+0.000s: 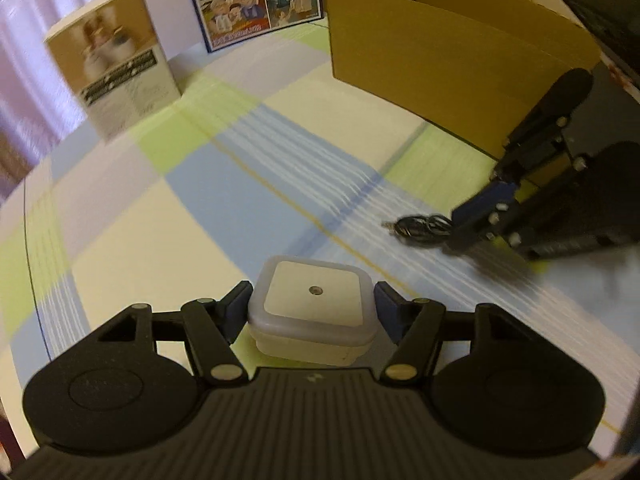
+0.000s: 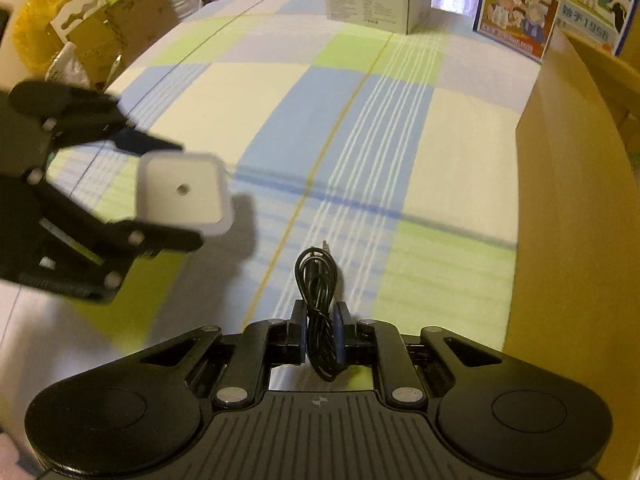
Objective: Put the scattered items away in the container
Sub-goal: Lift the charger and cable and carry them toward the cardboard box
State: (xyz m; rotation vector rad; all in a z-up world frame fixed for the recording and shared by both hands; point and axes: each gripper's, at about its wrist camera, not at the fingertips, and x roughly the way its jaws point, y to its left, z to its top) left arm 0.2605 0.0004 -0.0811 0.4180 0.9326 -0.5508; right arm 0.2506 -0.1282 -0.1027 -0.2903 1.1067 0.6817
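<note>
My left gripper (image 1: 314,308) is shut on a white square night light (image 1: 314,300) and holds it above the checked tablecloth; it also shows in the right wrist view (image 2: 182,194). My right gripper (image 2: 320,330) is shut on a coiled black cable (image 2: 318,296) and holds it just above the cloth. In the left wrist view the right gripper (image 1: 460,228) sits to the right with the cable (image 1: 418,227) sticking out of its tips. The open cardboard box (image 1: 440,48) stands beyond, at the far right; its wall (image 2: 572,208) is close on my right.
A white product carton (image 1: 116,60) and a blue illustrated carton (image 1: 256,0) stand at the table's far side. Cardboard and a yellow bag (image 2: 36,20) lie off the table at the far left. A dark object (image 1: 604,8) is beyond the box.
</note>
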